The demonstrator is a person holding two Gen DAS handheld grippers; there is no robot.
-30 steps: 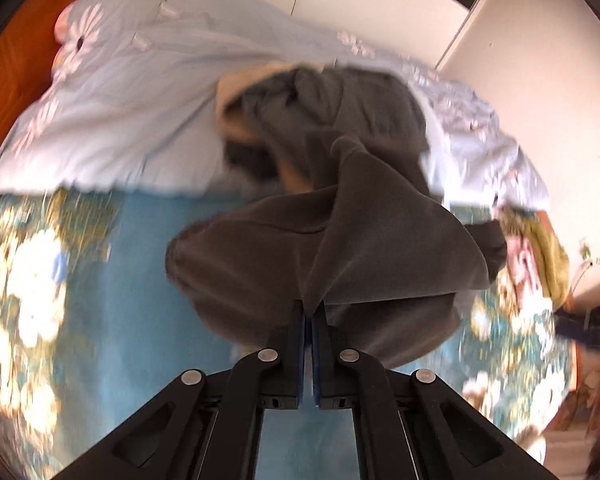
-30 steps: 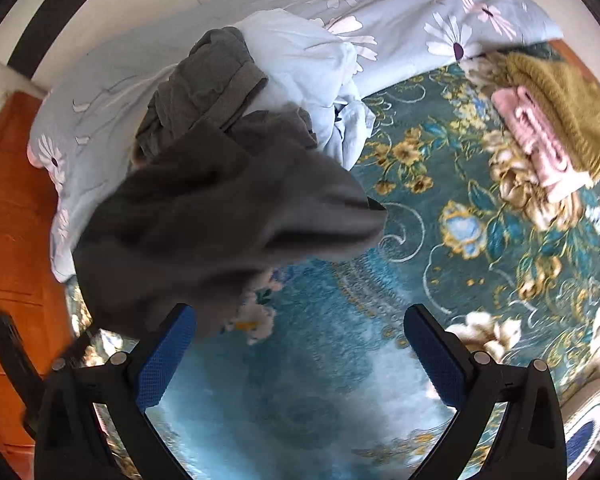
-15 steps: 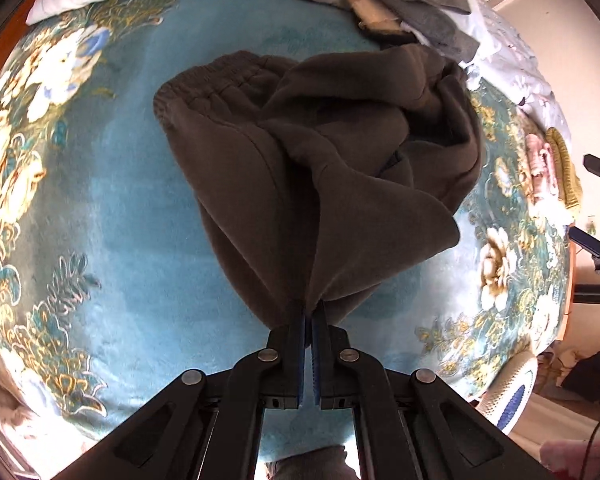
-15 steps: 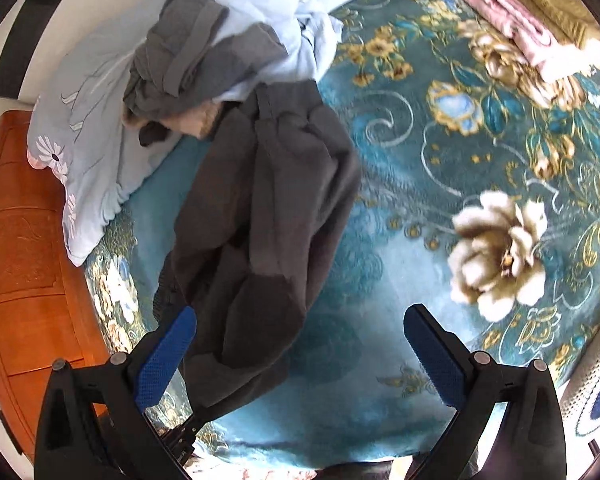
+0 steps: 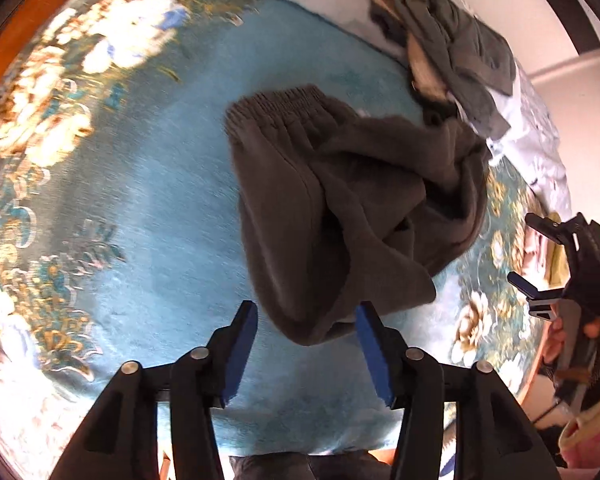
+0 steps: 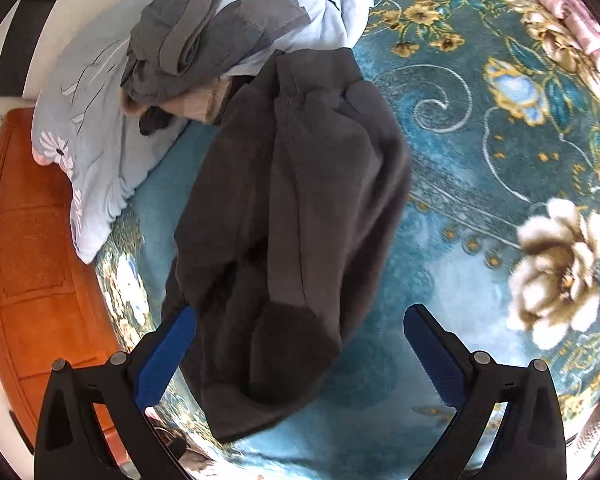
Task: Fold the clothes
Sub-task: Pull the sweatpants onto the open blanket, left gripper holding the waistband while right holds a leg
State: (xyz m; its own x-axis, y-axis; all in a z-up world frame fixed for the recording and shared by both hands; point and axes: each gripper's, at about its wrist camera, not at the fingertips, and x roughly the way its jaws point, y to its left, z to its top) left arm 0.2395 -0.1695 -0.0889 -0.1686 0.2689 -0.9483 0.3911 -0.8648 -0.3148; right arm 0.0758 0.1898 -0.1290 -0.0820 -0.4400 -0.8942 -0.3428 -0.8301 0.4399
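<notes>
One pair of dark grey trousers [image 5: 340,208] lies crumpled on the teal flowered bed [image 5: 148,216], waistband away from the left tongs [image 5: 306,354]. Both left tongs and right tongs [image 6: 300,356] are spread, holding nothing. One heap of grey clothes [image 6: 196,36] rests on one pale blue quilt [image 6: 100,112]. No writing shows.

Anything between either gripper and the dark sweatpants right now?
Nothing visible. The dark sweatpants lie crumpled on the teal floral blanket, their near end just ahead of the open left gripper and the open right gripper. The grey clothes pile sits beyond them.
</notes>
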